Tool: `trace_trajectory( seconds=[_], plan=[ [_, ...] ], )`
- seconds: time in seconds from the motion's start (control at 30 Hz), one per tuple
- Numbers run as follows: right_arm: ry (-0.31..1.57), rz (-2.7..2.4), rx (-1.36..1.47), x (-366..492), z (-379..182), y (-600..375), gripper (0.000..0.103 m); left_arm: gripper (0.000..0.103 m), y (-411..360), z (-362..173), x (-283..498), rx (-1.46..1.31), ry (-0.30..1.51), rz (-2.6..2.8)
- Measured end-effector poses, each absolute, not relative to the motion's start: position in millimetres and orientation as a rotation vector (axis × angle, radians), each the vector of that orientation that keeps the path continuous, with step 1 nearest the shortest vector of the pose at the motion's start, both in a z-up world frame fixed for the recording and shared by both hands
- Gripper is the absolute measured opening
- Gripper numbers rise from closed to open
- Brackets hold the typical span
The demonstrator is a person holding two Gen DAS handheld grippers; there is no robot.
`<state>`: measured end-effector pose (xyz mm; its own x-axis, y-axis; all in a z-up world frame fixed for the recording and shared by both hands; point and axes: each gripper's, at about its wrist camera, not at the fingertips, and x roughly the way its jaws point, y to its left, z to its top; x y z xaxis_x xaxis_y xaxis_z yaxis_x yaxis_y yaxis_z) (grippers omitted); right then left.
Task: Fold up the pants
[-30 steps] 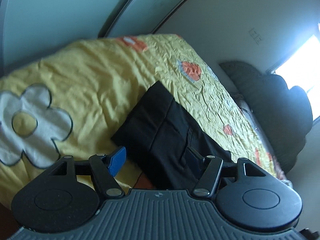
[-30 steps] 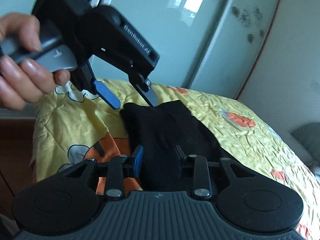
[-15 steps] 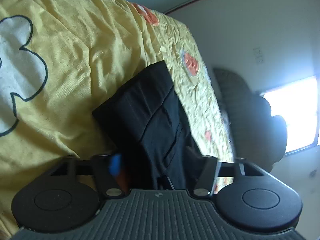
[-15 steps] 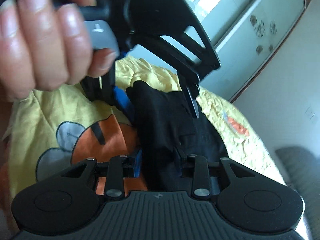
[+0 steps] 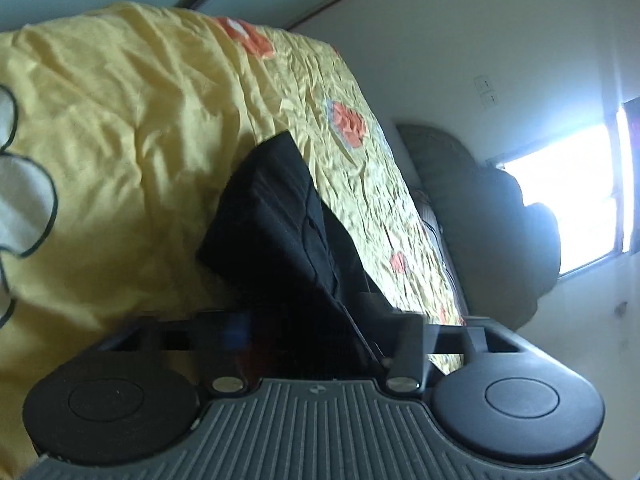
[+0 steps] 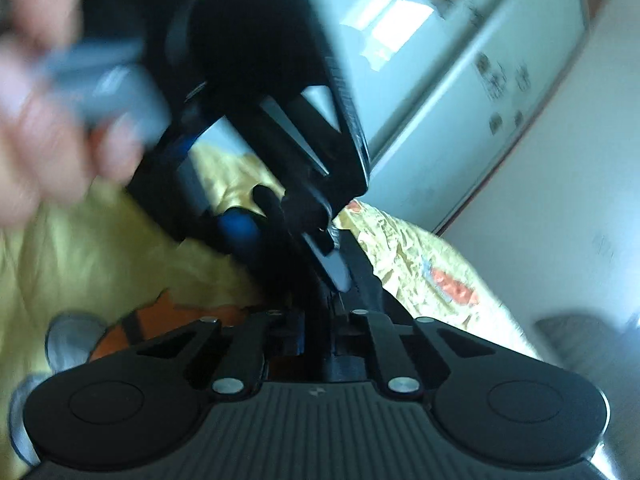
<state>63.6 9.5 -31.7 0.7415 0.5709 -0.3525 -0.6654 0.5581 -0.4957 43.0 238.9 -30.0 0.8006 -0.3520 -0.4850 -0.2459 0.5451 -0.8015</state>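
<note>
Black pants (image 5: 280, 216) folded on yellow bedspread (image 5: 120, 128). Right gripper (image 6: 320, 320) closing, pinching pants' near edge for folding. Left gripper (image 5: 320, 328) opening, straddling pants, not pressing.

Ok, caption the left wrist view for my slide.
Left gripper, jaws opening, straddling the near end of folded black pants on a yellow flower-print quilt.

No text, label, brand, number or sign can be read anywhere; motion blur smears both views.

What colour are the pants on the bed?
Black. The pants show best in the left wrist view, lying on the yellow bedspread.
</note>
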Motion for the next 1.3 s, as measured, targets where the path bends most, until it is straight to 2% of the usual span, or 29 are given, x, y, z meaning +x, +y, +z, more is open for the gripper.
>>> trace_trajectory(
  seconds=[0.1, 0.23, 0.27, 0.33, 0.4, 0.47, 0.5, 0.63, 0.83, 1.0, 1.3],
  plan=[
    [0.226, 0.772, -0.518, 70.7, -16.4, -1.9, 0.010, 0.076, 237.4, -30.6, 51.5, -1.028, 0.618, -0.067],
    [0.257, 0.797, -0.476, 71.6, -13.5, -5.7, 0.010, 0.076, 243.4, -44.2, 70.3, -1.114, 0.615, -0.077],
    [0.259, 0.800, -0.471, 71.5, -13.5, -5.3, 0.010, 0.074, 244.1, -48.3, 74.2, -1.137, 0.620, -0.080],
    [0.256, 0.803, -0.465, 69.0, -14.2, -9.2, 0.010, 0.060, 245.1, -53.1, 79.7, -1.153, 0.627, -0.072],
    [0.274, 0.825, -0.470, 71.7, -14.0, -11.1, 0.010, 0.036, 245.7, -55.9, 82.1, -1.145, 0.654, -0.043],
    [0.308, 0.880, -0.452, 72.6, -5.5, -19.7, 0.011, 0.028, 247.5, -59.3, 83.2, -1.139, 0.662, -0.040],
    [0.315, 0.922, -0.404, 71.7, 2.8, -29.7, 0.011, 0.021, 248.4, -60.5, 83.1, -1.136, 0.663, -0.037],
    [0.369, 0.942, -0.119, 98.3, 28.5, -70.8, 0.011, 0.019, 246.6, -59.2, 76.8, -1.101, 0.646, -0.020],
    [0.562, 0.795, -0.185, 136.8, -8.2, -46.5, 0.011, 0.019, 230.1, -39.9, 61.0, -0.946, 0.591, 0.007],
    [0.544, 0.810, -0.205, 129.7, -18.4, -34.3, 0.011, 0.018, 220.5, -36.3, 67.8, -0.870, 0.614, 0.029],
    [0.510, 0.800, -0.118, 125.3, -5.0, -43.1, 0.011, 0.018, 161.8, 12.6, 52.4, -0.625, 0.529, 0.018]
  ],
)
